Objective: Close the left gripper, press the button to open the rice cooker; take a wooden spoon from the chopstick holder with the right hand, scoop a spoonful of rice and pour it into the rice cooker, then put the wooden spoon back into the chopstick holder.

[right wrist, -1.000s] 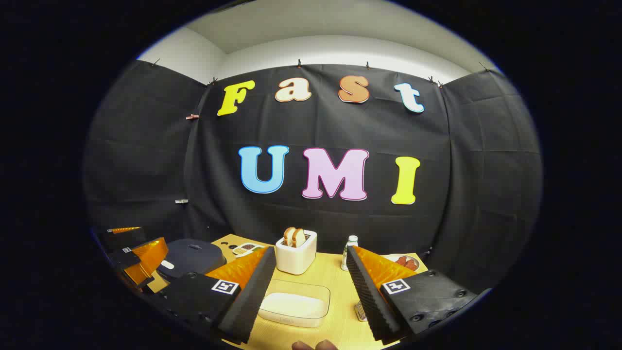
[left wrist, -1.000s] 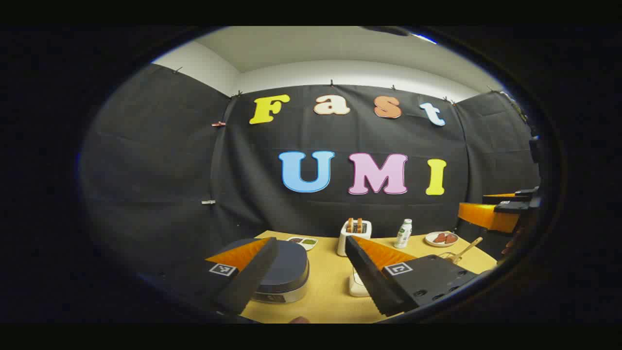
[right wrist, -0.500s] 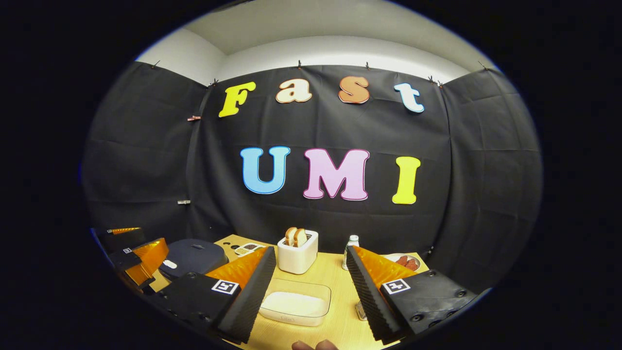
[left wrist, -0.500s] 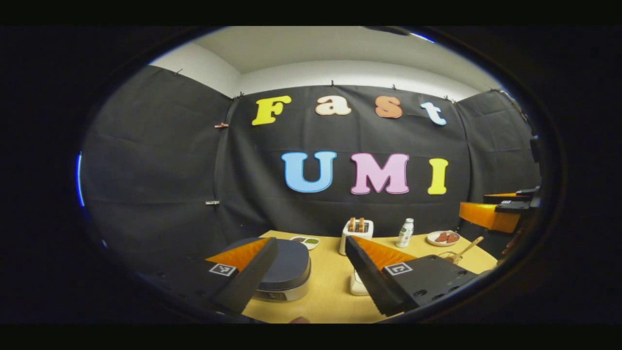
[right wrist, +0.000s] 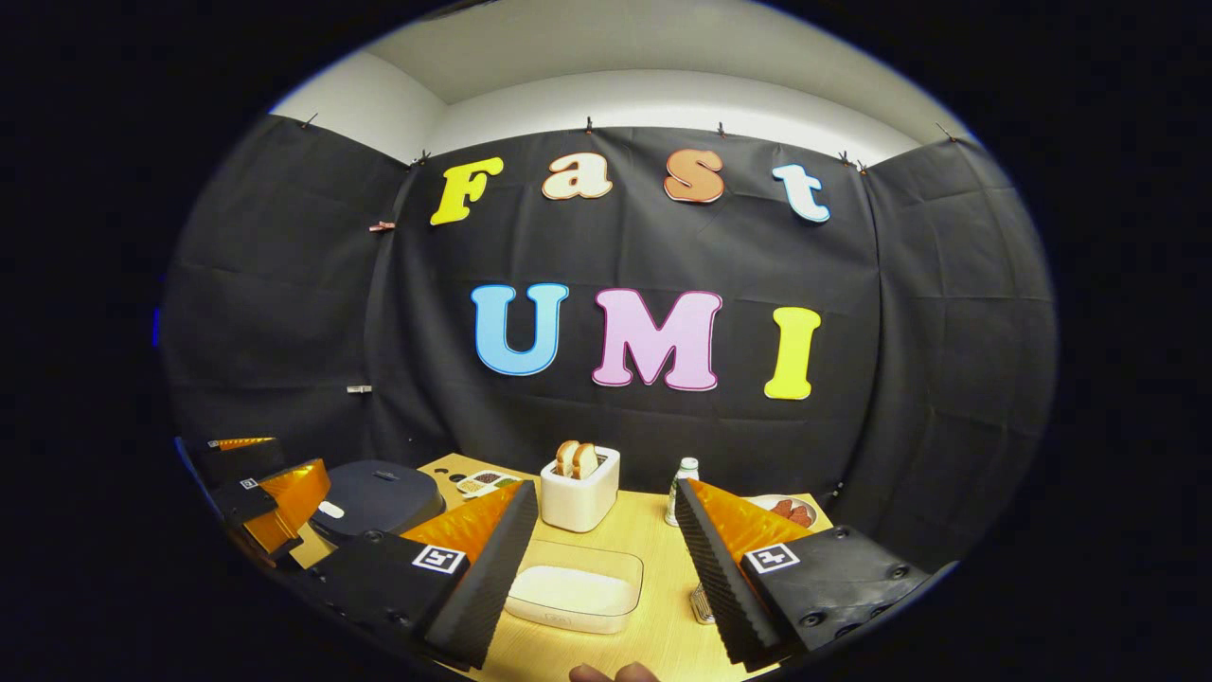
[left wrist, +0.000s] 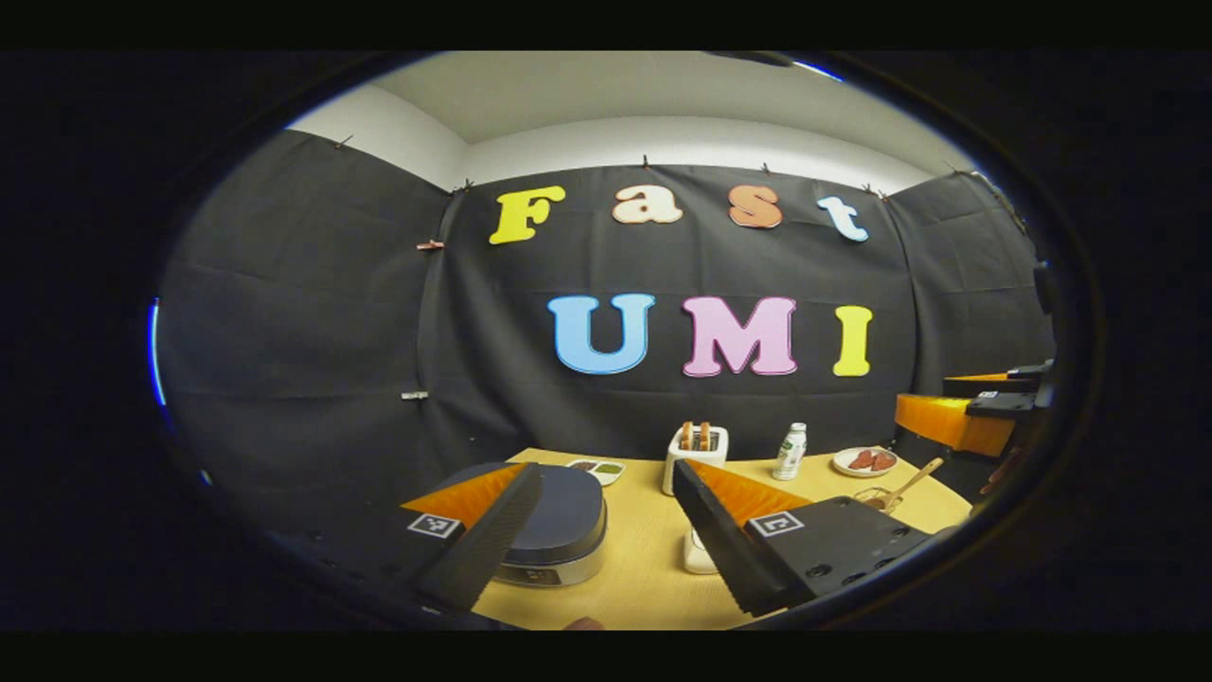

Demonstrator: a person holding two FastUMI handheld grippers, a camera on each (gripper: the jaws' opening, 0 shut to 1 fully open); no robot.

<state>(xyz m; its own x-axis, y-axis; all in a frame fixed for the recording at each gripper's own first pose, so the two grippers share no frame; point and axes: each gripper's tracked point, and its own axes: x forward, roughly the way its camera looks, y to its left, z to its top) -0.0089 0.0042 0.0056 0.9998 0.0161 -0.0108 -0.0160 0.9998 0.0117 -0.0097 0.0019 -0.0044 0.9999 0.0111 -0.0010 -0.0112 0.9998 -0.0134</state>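
Observation:
The rice cooker (left wrist: 561, 519) (right wrist: 377, 494), dark-lidded and closed, stands at the left of the wooden table. My left gripper (left wrist: 601, 530) hovers open above the table, its left finger over the cooker's lid edge, holding nothing. A wooden spoon (left wrist: 915, 480) leans in the wire chopstick holder (left wrist: 877, 498) at the right. The clear box of white rice (right wrist: 574, 587) lies between the fingers of my open right gripper (right wrist: 606, 568), below them on the table. The left gripper (right wrist: 273, 502) also appears beside the cooker, and the right gripper (left wrist: 958, 417) hangs at the far right edge.
A white toaster (left wrist: 696, 445) (right wrist: 579, 488) with bread stands mid-table at the back. Next to it are a small bottle (left wrist: 789, 452) (right wrist: 680, 485), a plate of red food (left wrist: 864, 461) and a small divided dish (left wrist: 595, 468). Black cloth walls close the table (left wrist: 644, 530).
Both views drift only slightly; the table things sit a touch lower and farther in the left gripper view. Nothing was gripped or released.

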